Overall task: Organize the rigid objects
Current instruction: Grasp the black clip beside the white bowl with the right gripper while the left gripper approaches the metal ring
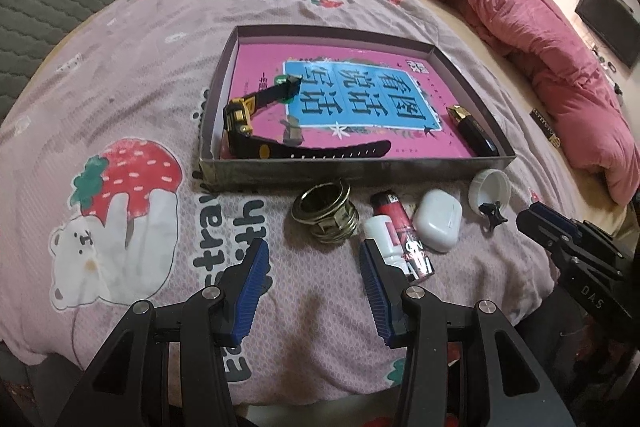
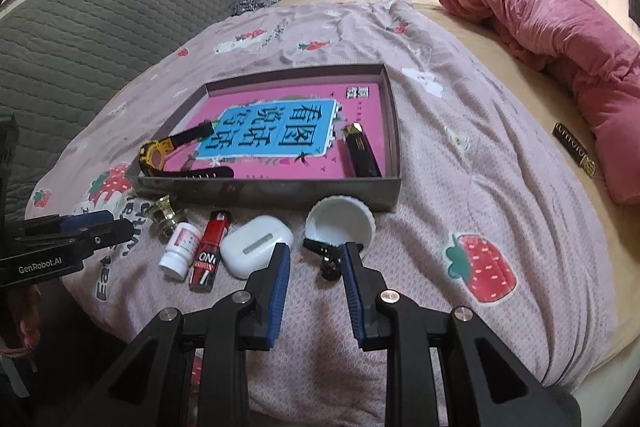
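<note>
The left gripper (image 1: pixel 314 259) hangs over the sheet (image 1: pixel 132 75) with its jaws apart and nothing between them; the brass ring (image 1: pixel 325 213) lies just past its tips. The right gripper (image 2: pixel 316 259) has narrower jaws, also empty, with a small black clip (image 2: pixel 327 259) on the sheet just beyond their tips and a white cap (image 2: pixel 340 225) touching the clip on the far side. In a row before the tray (image 1: pixel 352 174) lie the ring, a white bottle (image 2: pixel 180 247), a red lighter (image 2: pixel 208 251), a white earbud case (image 2: pixel 254 245), then clip and cap. Inside the tray, on a pink book (image 1: pixel 360 95), lie a watch (image 1: pixel 280 131) at the left and a black lighter (image 1: pixel 474 133) at the right
</note>
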### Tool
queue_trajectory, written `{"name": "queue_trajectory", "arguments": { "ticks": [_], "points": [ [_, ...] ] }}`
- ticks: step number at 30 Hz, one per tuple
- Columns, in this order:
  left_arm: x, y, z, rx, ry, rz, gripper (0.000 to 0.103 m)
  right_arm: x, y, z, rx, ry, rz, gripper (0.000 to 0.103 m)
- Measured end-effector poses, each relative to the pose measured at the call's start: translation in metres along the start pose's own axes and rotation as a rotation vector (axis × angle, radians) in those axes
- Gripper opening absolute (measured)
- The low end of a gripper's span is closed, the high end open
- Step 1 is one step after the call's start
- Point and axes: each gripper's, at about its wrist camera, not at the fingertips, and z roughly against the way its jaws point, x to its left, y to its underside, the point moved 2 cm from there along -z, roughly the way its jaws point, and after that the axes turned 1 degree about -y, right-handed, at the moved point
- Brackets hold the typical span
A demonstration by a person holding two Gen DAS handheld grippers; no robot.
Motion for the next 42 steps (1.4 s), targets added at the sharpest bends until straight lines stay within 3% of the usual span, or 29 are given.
{"name": "queue_trajectory", "arguments": {
  "ticks": [27,42],
  "points": [
    [0.007,0.001,-0.026,0.058,0.068,0.101,0.049,-0.007,0.007,-0.028,0.046,-0.009,-0.016,0.026],
    [0.012,-0.016,-0.05,0.074,0.141,0.243,0.048,-0.003,0.008,-0.032,0.048,-0.018,0.0,0.026]
  ]
}}
